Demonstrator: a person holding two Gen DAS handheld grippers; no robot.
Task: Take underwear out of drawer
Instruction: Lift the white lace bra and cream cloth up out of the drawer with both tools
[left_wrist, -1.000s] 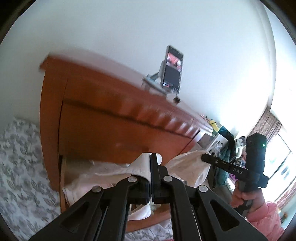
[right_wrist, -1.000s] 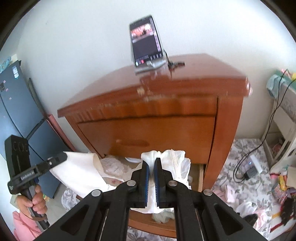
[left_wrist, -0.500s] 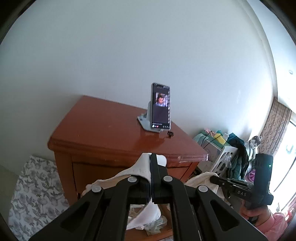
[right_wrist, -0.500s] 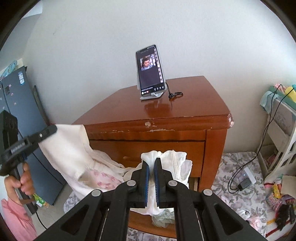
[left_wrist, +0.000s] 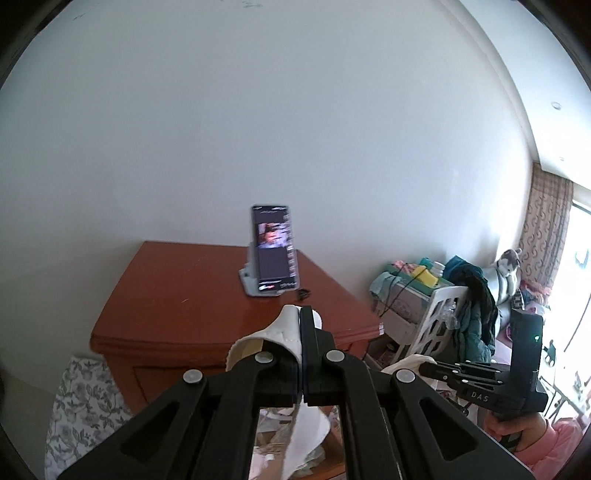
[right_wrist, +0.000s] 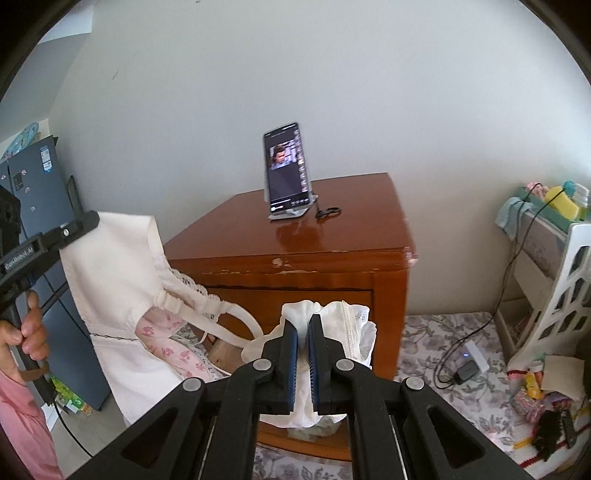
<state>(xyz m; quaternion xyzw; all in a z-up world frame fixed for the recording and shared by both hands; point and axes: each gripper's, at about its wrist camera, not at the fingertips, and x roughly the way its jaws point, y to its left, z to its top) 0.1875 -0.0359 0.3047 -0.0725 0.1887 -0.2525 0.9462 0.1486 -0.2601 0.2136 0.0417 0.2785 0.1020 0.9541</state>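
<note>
Two hand-held grippers are lifting one cream-white garment, the underwear (right_wrist: 110, 280), in front of a brown wooden nightstand (right_wrist: 306, 236). The left gripper (left_wrist: 301, 321) is pinching a fold of the cloth, its jaws fully together with the fabric wedged between them; in the right wrist view this gripper is holding the cloth's upper corner at the left edge of the picture, with a hand (right_wrist: 26, 332) wrapped around its handle. The right gripper (right_wrist: 302, 325) is clamping a bunched, mesh-edged part of the same cloth, its jaws nearly together with only the fabric between the blue pads. The underwear is hanging stretched between the two grippers, at about the level of the nightstand's top front edge and in front of its left front corner. A pink-flowered piece is showing below the span; whether it is part of the same garment cannot be told. The drawer (right_wrist: 273, 439) is standing open at the nightstand's foot, mostly hidden behind the right gripper. A phone (right_wrist: 286, 170) on a stand is sitting near the back edge of the top. Judged from this, the removal is nearly complete; what is remaining is to carry the garment clear and set it down.
</note>
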